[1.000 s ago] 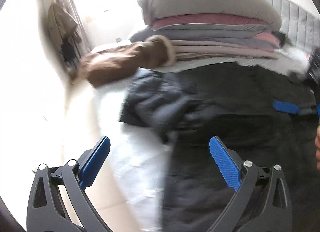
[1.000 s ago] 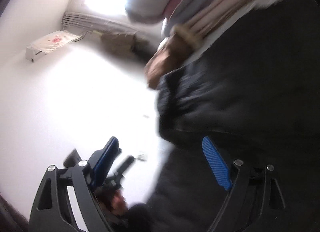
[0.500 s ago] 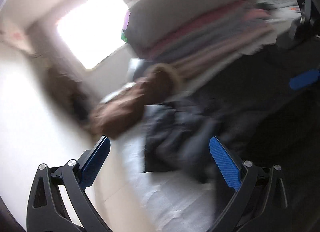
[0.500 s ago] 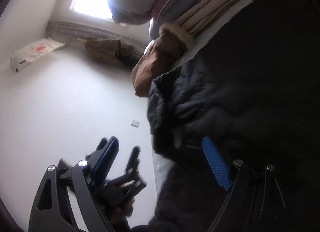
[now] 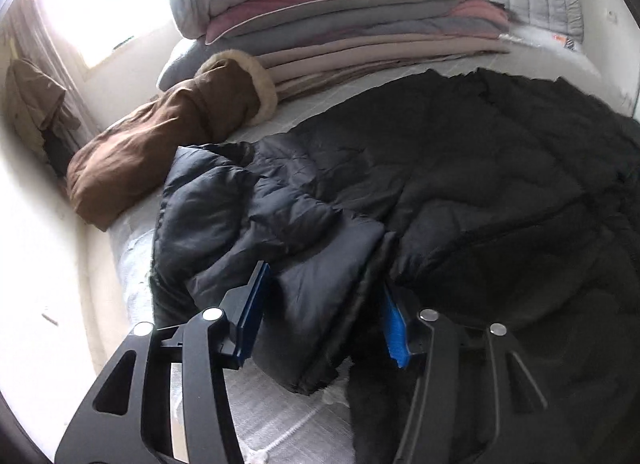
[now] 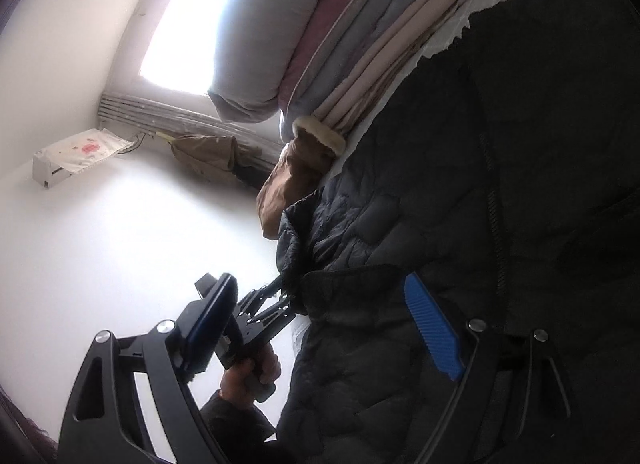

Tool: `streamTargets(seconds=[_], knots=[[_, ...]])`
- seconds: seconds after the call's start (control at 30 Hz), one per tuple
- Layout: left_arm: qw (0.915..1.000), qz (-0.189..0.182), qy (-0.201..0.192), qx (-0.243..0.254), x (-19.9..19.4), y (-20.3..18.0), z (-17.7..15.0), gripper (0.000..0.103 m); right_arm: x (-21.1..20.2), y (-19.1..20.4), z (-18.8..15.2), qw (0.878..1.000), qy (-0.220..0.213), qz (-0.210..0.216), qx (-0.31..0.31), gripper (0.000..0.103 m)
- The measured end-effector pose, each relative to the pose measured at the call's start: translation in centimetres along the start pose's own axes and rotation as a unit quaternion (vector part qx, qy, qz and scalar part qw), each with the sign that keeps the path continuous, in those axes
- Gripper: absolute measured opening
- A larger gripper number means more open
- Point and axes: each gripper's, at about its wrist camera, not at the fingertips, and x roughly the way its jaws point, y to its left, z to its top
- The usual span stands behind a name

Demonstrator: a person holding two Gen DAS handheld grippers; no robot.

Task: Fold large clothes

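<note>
A large black padded coat (image 5: 460, 192) lies spread on the bed, and it fills the right of the right wrist view (image 6: 500, 192). Its crumpled sleeve (image 5: 260, 216) lies at the bed's left edge. My left gripper (image 5: 324, 316) has its jaws partly closed around the sleeve's cuff, with fabric between the blue pads (image 5: 394, 332). The left gripper also shows in the right wrist view (image 6: 276, 304), held by a hand at the coat's edge. My right gripper (image 6: 320, 316) is open and empty over the coat's lower part.
A rolled brown fur-trimmed coat (image 5: 168, 136) lies behind the sleeve. A tall stack of folded quilts (image 5: 340, 12) sits at the head of the bed. The white mattress cover (image 5: 272, 416) shows below. A brown jacket (image 5: 28, 104) hangs by the bright window.
My left gripper has swung down onto the sleeve and its jaws have narrowed around the cuff. The right gripper has held its place over the coat, still open.
</note>
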Motion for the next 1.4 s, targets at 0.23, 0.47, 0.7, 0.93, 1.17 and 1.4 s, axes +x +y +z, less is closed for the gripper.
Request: streamTargets(seconds=[0.23,0.47,0.7,0.93,1.17,1.4], knots=[[0.9946,0.088,-0.018,-0.051,-0.7,3.1,1.3,0.004,-1.4,-0.6,-0.4,1.000,-0.013,0.007,0.000,0.083],[0.9735,0.198,-0.039,-0.108,-4.0,12.2,3.1,0.004,-2.7,-2.3,-0.9,0.999,-0.038,-0.013,-0.015,0.083],[0.9585,0.216,0.035,-0.183,1.0,23.2,2.2,0.004,-3.7,-6.0,-1.9,0.997,-0.057,-0.048,-0.002,0.083],[0.9436,0.203,0.110,-0.238,8.1,28.8,-1.4,0.004,-4.1,-7.0,-2.6,0.996,-0.057,-0.063,-0.012,0.083],[0.9218,0.067,0.164,-0.345,14.2,31.7,-6.3,0.013,-4.3,-8.0,-3.1,0.996,-0.045,-0.082,-0.010,0.083],[0.8640,0.084,0.088,-0.489,7.6,36.5,-10.3,0.043,-6.4,-6.6,-2.6,0.998,-0.067,-0.008,0.001,0.083]])
